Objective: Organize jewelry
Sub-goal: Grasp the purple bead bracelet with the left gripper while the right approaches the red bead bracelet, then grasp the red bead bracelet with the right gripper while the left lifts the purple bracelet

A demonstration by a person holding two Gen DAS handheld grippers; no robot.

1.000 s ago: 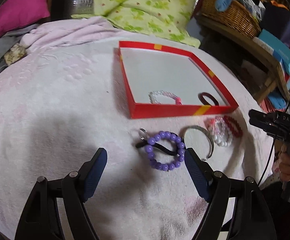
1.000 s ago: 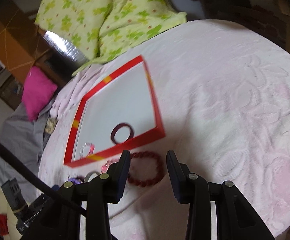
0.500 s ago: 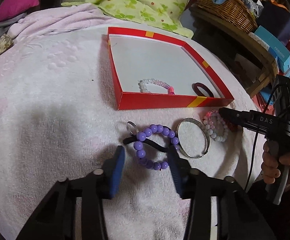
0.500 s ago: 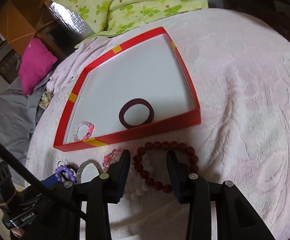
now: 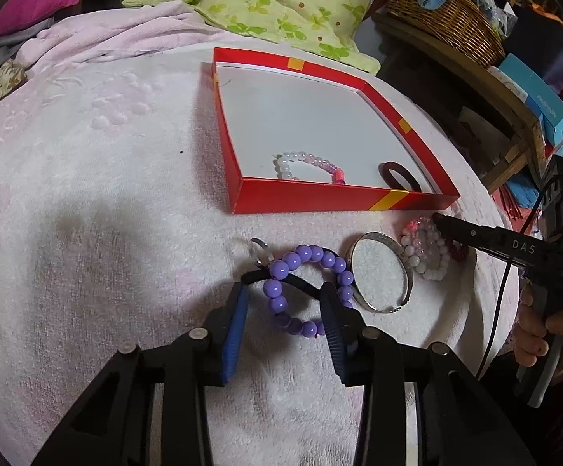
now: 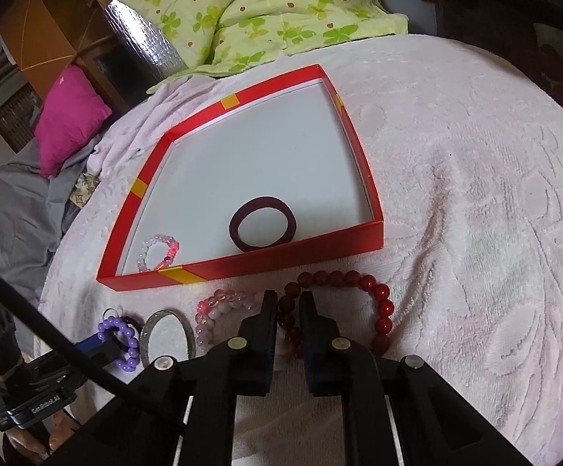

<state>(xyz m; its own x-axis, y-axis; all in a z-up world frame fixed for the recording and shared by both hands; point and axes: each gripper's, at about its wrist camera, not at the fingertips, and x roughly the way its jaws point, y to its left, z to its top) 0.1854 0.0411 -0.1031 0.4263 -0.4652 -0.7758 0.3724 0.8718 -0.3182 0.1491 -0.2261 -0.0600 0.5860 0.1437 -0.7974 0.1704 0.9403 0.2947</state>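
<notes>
The pink blanket [image 6: 475, 178] carries everything, with the red box [image 6: 359, 237] near its middle, a dark band [image 6: 262, 229] and a pale pink bracelet [image 6: 159, 250] already lying by the box's near wall. Half a second ago the right gripper [image 6: 286, 310] stood wider; now its jaws have narrowed onto the left arc of the red bead bracelet [image 6: 374, 303], apparently clamping it, so a lift into the box looks next. The left gripper [image 5: 283, 306], narrowed too but not closed, straddles the purple bead bracelet [image 5: 300, 272]. A black hair tie [image 5: 300, 283] crosses that bracelet and may snag; the silver bangle [image 5: 378, 272] and pink-white bracelet [image 5: 421, 248] crowd just beside.
</notes>
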